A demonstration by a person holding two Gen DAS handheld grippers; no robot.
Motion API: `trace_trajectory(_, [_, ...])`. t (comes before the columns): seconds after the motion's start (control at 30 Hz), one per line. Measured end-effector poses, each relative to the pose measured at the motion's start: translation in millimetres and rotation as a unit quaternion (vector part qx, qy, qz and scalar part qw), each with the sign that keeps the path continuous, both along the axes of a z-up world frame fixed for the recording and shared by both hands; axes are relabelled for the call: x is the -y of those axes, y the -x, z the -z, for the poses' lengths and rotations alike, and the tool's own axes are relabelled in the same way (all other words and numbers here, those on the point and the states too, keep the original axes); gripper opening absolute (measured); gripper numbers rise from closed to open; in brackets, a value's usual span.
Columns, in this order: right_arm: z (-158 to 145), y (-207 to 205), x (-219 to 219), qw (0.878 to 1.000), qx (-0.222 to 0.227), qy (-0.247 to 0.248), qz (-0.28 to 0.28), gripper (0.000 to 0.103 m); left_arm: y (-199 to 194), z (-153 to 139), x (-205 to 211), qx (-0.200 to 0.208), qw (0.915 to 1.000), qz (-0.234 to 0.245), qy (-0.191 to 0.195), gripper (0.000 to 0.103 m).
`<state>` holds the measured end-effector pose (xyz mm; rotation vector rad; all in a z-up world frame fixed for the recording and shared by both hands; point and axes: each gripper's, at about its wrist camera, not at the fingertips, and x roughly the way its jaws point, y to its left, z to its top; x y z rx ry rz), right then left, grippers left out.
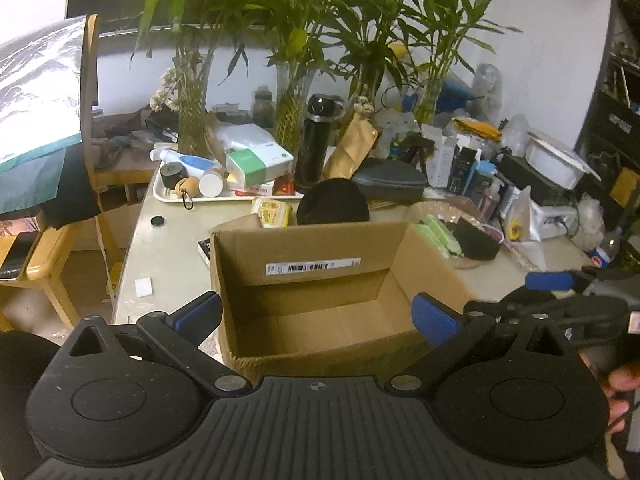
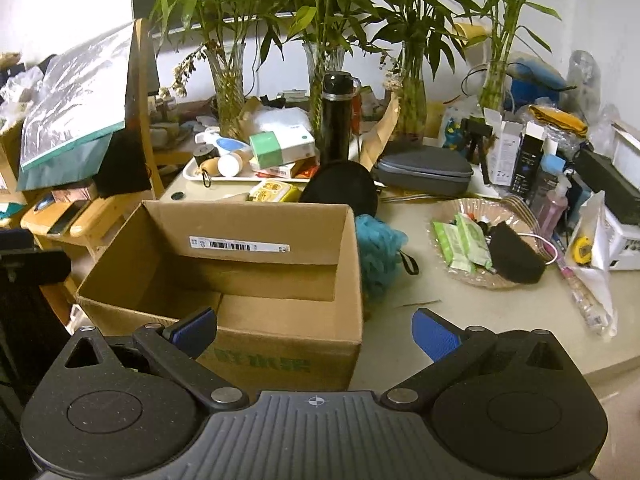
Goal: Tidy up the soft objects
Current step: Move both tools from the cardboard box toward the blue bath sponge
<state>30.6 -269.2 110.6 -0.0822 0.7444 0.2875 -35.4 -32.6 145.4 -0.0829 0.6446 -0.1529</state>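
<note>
An open, empty cardboard box stands on the table; it also shows in the right wrist view. A teal mesh bath sponge lies right of the box. A black soft round item sits behind the box and shows in the left wrist view too. A black sponge and green packets lie in a glass dish. My left gripper is open and empty over the box's near wall. My right gripper is open and empty at the box's near right corner, and shows at the right of the left wrist view.
A white tray of small boxes and bottles, a black flask, a grey zip case, several vases of bamboo and cluttered boxes crowd the back and right. A wooden chair stands at the left.
</note>
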Motion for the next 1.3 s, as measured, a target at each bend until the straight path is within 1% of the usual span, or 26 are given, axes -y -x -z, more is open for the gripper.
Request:
trace_trajectory(0.13, [0,-3,0,1.0,0.009,0.003,-0.001,0.103,-3,5,-3,-0.008,0.9997,0.017,-0.013,0.103])
trace_trajectory(0.23, [0,-9,1,1.0,0.006,0.001,-0.002,0.103,-10,9,-2,-0.015,0.9994,0.022,-0.02,0.103])
trace_trajectory(0.4, [-2,-19,3,1.0,-0.006,-0.001,-0.009,0.103,-28,11,-3,-0.03,0.9993,0.021,-0.009,0.103])
trace_trajectory(0.5, [-8,-26,5,1.0,-0.008,-0.001,-0.01,0.103,-36,7,-6,-0.028,0.9994,0.018,-0.005,0.103])
trace_trajectory(0.67, [-24,-39,10,1.0,-0.008,-0.024,-0.009,0.103,-52,-5,-8,-0.026,0.9996,0.009,0.005,0.103])
trace_trajectory(0.8, [-37,-54,5,1.0,-0.004,-0.008,0.001,0.103,-65,-17,-9,-0.02,0.9998,-0.005,-0.005,0.103])
trace_trajectory(0.97, [-57,-75,-2,1.0,0.012,0.017,0.008,0.103,-77,-34,-14,-0.002,0.9999,-0.008,-0.007,0.103])
trace_trajectory(1.13, [-76,-86,-10,0.999,0.036,0.035,0.006,0.103,-89,-41,-19,-0.002,0.9999,-0.013,-0.006,0.103])
trace_trajectory(1.3, [-83,-90,-14,0.998,0.05,0.048,0.001,0.103,-97,-40,-26,-0.002,0.9998,-0.016,-0.008,0.103])
